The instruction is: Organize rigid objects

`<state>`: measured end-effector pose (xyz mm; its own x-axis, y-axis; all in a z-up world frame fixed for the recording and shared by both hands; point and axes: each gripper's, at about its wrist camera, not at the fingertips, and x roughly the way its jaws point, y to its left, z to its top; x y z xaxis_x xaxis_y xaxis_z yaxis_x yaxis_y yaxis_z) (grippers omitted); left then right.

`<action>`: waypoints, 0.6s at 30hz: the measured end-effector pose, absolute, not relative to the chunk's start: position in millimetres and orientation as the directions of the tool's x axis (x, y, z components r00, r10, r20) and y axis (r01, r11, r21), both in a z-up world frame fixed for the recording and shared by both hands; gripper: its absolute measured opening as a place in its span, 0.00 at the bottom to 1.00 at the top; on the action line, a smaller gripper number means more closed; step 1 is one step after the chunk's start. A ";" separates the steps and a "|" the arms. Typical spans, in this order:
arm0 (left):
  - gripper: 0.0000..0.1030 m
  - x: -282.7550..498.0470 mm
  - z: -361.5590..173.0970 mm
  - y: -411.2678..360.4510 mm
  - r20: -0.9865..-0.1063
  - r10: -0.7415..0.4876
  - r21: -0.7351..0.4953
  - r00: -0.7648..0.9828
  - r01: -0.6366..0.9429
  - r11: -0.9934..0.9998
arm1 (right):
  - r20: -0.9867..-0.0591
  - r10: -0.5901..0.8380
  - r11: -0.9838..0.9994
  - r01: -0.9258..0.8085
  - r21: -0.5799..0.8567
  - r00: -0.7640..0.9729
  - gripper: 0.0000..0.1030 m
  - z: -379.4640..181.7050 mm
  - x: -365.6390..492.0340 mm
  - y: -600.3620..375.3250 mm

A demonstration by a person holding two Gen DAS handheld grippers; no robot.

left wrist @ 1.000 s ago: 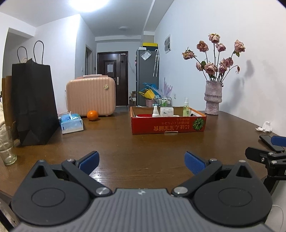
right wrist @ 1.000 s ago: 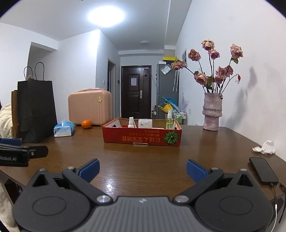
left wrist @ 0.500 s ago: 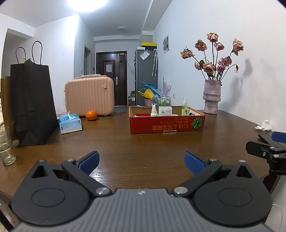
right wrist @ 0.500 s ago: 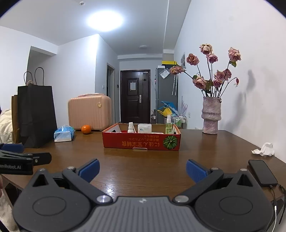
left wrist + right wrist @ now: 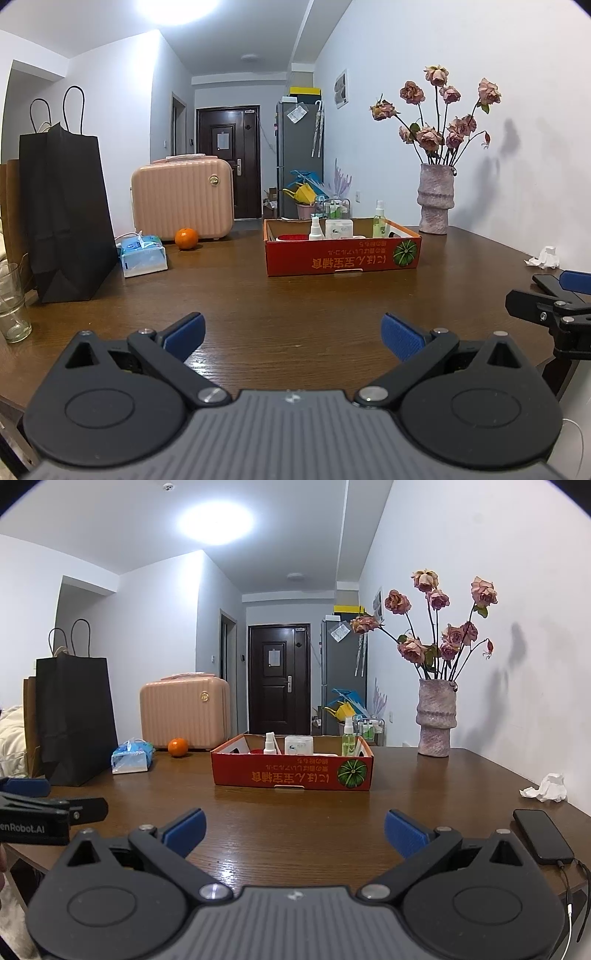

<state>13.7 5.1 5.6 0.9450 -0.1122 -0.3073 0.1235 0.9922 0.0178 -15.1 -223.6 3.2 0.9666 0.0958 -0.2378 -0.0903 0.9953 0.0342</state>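
A red cardboard box (image 5: pixel 343 254) (image 5: pixel 291 771) stands mid-table holding a white spray bottle (image 5: pixel 315 229) (image 5: pixel 270 744), a white jar (image 5: pixel 338 229) (image 5: pixel 298 745) and a green spray bottle (image 5: pixel 379 224) (image 5: pixel 347 743). My left gripper (image 5: pixel 291 332) is open and empty, low over the near table edge, well short of the box. My right gripper (image 5: pixel 295 829) is open and empty, likewise short of the box. Each gripper shows at the edge of the other's view.
On the brown table (image 5: pixel 295 295): a black paper bag (image 5: pixel 62 214), a glass (image 5: pixel 11 302), a tissue pack (image 5: pixel 144 254), an orange (image 5: pixel 186 239), a pink case (image 5: pixel 183 199), a vase of roses (image 5: pixel 435 199), a crumpled tissue (image 5: pixel 546 788) and a phone (image 5: pixel 541 834) at right.
Both grippers have tilted up slightly and drawn back a little, so the box sits lower and smaller in view. Both stay open and empty.
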 end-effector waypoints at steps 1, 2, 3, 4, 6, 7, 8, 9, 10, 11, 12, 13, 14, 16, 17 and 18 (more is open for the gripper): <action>1.00 13.9 5.5 5.1 -0.307 -0.111 0.019 0.945 0.123 0.992 | -0.238 0.095 0.995 -0.089 0.034 0.967 1.00 3.2 -15.1 -223.7; 1.00 14.0 5.3 5.1 -0.307 -0.109 0.022 0.945 0.122 0.992 | -0.237 0.092 0.996 -0.086 0.036 0.967 1.00 3.1 -15.0 -223.8; 1.00 14.0 4.9 4.5 -0.307 -0.107 0.024 0.946 0.121 0.992 | -0.238 0.091 0.996 -0.085 0.037 0.967 1.00 2.9 -14.8 -224.1; 1.00 14.0 4.6 3.9 -0.307 -0.109 0.026 0.945 0.123 0.992 | -0.244 0.094 0.995 -0.088 0.037 0.965 1.00 2.6 -14.2 -224.3; 1.00 13.3 4.9 2.6 -0.307 -0.114 0.028 0.945 0.128 0.991 | -0.250 0.098 0.995 -0.091 0.040 0.963 1.00 2.0 -12.9 -224.5; 1.00 13.0 4.9 2.2 -0.306 -0.115 0.028 0.945 0.129 0.991 | -0.250 0.097 0.995 -0.090 0.041 0.963 1.00 1.9 -13.0 -224.6; 1.00 12.3 4.8 2.4 -0.305 -0.115 0.029 0.946 0.130 0.991 | -0.249 0.098 0.995 -0.090 0.041 0.964 1.00 2.3 -13.7 -224.3; 1.00 12.2 5.0 2.9 -0.303 -0.116 0.028 0.946 0.130 0.991 | -0.248 0.096 0.995 -0.089 0.041 0.964 1.00 2.3 -13.7 -224.2; 1.00 12.1 5.0 3.1 -0.303 -0.116 0.029 0.946 0.130 0.991 | -0.247 0.095 0.995 -0.087 0.040 0.964 1.00 2.2 -13.7 -224.1; 1.00 12.0 4.6 3.2 -0.303 -0.114 0.030 0.946 0.129 0.991 | -0.246 0.094 0.995 -0.087 0.039 0.965 1.00 2.1 -13.7 -223.9; 1.00 12.1 4.4 3.1 -0.304 -0.114 0.031 0.946 0.129 0.991 | -0.250 0.097 0.995 -0.090 0.039 0.964 1.00 2.1 -13.6 -224.0; 1.00 12.5 4.4 3.2 -0.305 -0.114 0.030 0.946 0.130 0.991 | -0.254 0.099 0.995 -0.092 0.037 0.962 1.00 1.8 -13.0 -223.8; 1.00 12.6 4.3 3.1 -0.306 -0.116 0.030 0.945 0.131 0.991 | -0.256 0.100 0.995 -0.093 0.037 0.961 1.00 1.9 -12.4 -223.6; 1.00 12.5 4.8 2.9 -0.305 -0.116 0.031 0.945 0.131 0.991 | -0.257 0.102 0.995 -0.095 0.038 0.961 1.00 1.8 -12.5 -223.5; 1.00 12.6 4.8 3.0 -0.304 -0.116 0.031 0.946 0.131 0.991 | -0.257 0.102 0.995 -0.096 0.036 0.961 1.00 2.0 -12.5 -223.3; 1.00 12.6 4.6 2.8 -0.303 -0.116 0.031 0.946 0.132 0.991 | -0.256 0.101 0.995 -0.095 0.035 0.962 1.00 2.4 -12.6 -223.1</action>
<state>12.6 2.8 4.6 0.9457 -0.1161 -0.3035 0.1316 0.9908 0.0311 -12.6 -223.1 2.4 0.9615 0.1011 -0.2555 -0.0952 0.9948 0.0355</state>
